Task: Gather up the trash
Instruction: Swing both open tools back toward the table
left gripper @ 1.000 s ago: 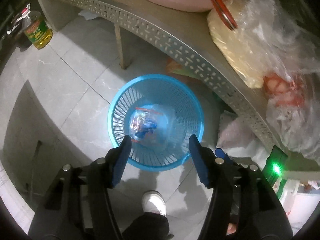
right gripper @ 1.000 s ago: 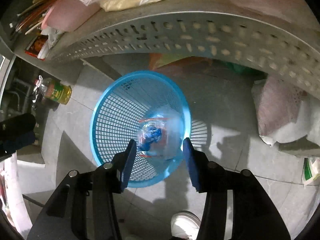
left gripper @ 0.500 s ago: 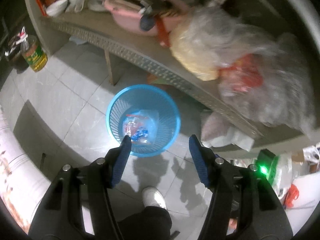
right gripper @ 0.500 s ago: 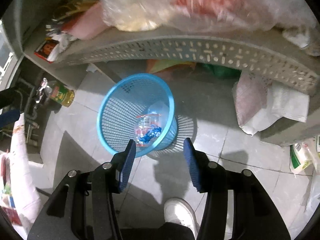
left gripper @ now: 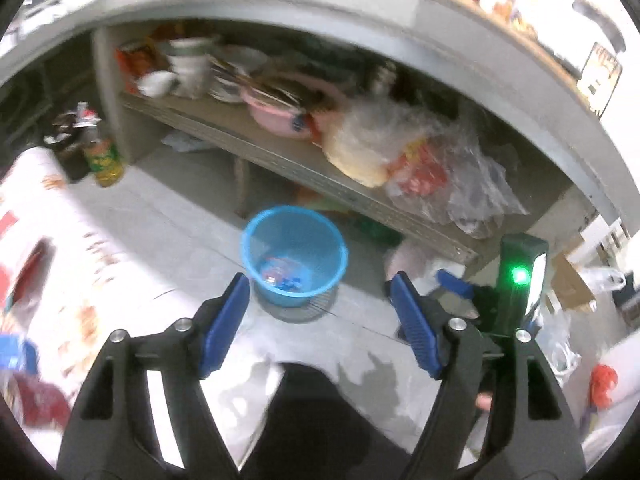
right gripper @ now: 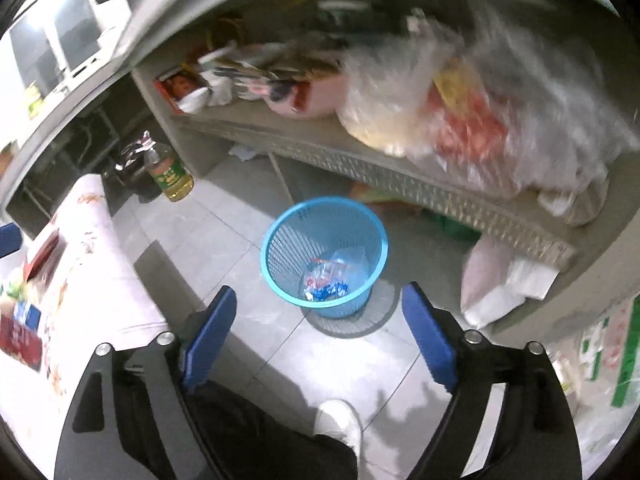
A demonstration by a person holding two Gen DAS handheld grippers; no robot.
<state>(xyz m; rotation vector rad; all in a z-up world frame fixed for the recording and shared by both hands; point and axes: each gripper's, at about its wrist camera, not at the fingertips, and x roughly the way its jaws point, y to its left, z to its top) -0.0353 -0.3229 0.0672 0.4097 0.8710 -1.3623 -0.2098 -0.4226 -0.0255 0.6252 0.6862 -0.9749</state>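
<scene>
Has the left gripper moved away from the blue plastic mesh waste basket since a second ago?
Yes. The left gripper has pulled up and back: the blue plastic mesh waste basket on the tiled floor looks smaller, and its jaws are opening, empty.

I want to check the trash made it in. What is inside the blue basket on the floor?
The blue basket holds crumpled clear plastic wrapping with red and blue printing, lying at the bottom. Whatever lies beneath that wrapping is covered, and the near wall hides part of the basket's floor.

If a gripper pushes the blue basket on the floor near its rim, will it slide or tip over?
The blue basket looks like thin mesh plastic, so probably light. It narrows toward its base, and holds only a few wrappers, so a push near the rim would likely tip it. On the smooth tiles a low push may slide it.
</scene>
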